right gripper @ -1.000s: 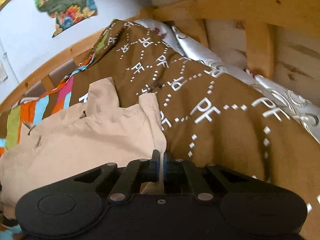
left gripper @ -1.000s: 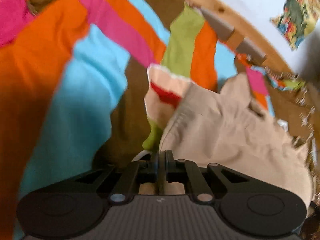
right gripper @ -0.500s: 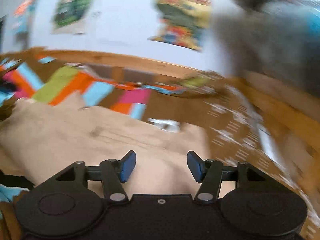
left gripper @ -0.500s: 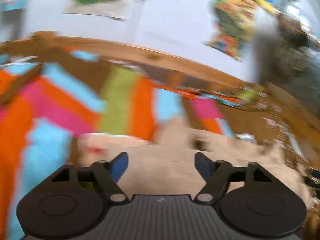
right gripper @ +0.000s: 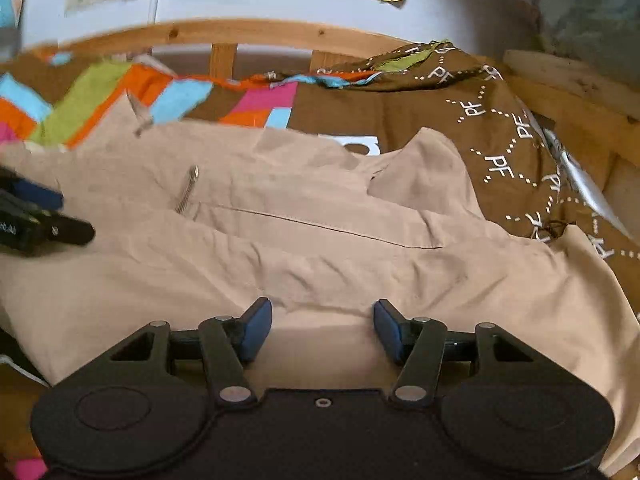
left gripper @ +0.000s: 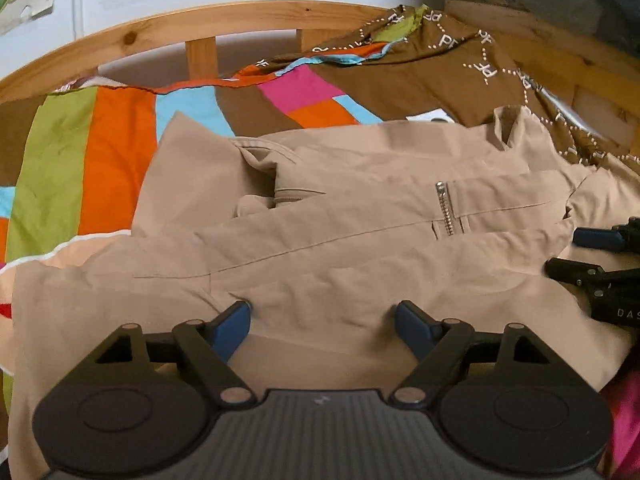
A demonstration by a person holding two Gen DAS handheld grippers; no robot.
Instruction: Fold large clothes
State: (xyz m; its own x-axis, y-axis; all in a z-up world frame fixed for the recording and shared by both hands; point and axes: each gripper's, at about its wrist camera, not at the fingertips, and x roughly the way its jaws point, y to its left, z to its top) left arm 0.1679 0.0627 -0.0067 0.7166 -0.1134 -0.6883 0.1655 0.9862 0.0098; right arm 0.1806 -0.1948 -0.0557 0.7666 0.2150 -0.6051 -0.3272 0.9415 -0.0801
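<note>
From my left claw [left gripper: 322, 322] I see a tan jacket [left gripper: 340, 232] lying on a striped blanket [left gripper: 100, 152] inside a wooden bed frame [left gripper: 200, 26], its bottom edge hidden by my claw, which is wide open and holds nothing. From my right claw [right gripper: 322, 320] the jacket's left side looks blurry, and this claw is open and empty too, just over the cloth.

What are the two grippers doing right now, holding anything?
Left gripper: open, holding nothing, over the beige jacket.
Right gripper: open, holding nothing, over the same jacket.
</note>
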